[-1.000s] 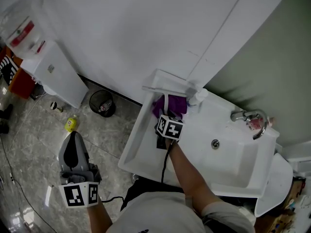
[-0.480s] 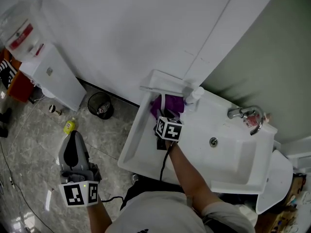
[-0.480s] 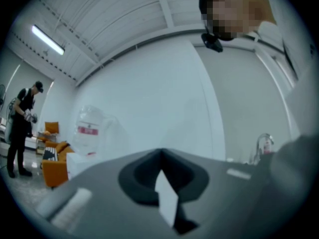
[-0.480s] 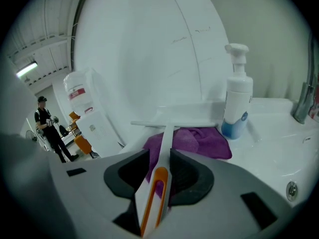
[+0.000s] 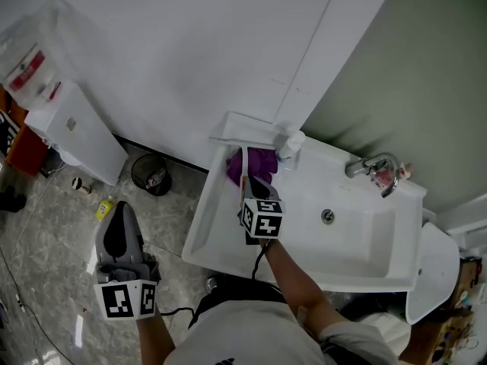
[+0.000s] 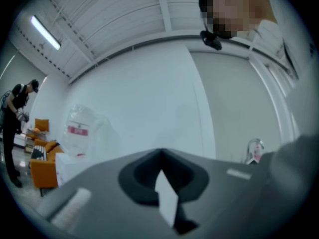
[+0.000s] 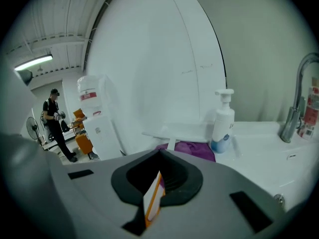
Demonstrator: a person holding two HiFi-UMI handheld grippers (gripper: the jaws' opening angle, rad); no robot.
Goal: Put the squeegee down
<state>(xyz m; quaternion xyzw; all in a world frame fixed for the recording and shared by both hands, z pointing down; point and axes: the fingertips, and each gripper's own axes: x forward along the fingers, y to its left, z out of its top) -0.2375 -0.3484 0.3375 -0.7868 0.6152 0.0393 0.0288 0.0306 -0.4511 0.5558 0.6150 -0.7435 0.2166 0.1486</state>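
Your right gripper (image 5: pixel 255 187) has backed off, fingers closed on nothing; the white plastic squeegee (image 5: pixel 244 137) lies across the purple cloth (image 5: pixel 264 160), so it looks put down. Left gripper (image 5: pixel 119 223) fingers closed, empty.

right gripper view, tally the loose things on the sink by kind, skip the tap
squeegee: 1
purple cloth: 1
pump bottle: 1
red-labelled container: 1
total: 4

I'm at a washroom corner: a white washbasin (image 5: pixel 365 243) with its tap (image 5: pixel 371 166), a soap pump bottle (image 7: pixel 223 122), a waste bin (image 5: pixel 148 175) on the tiled floor (image 5: pixel 46 226), and a water dispenser (image 7: pixel 97 118) by the wall.
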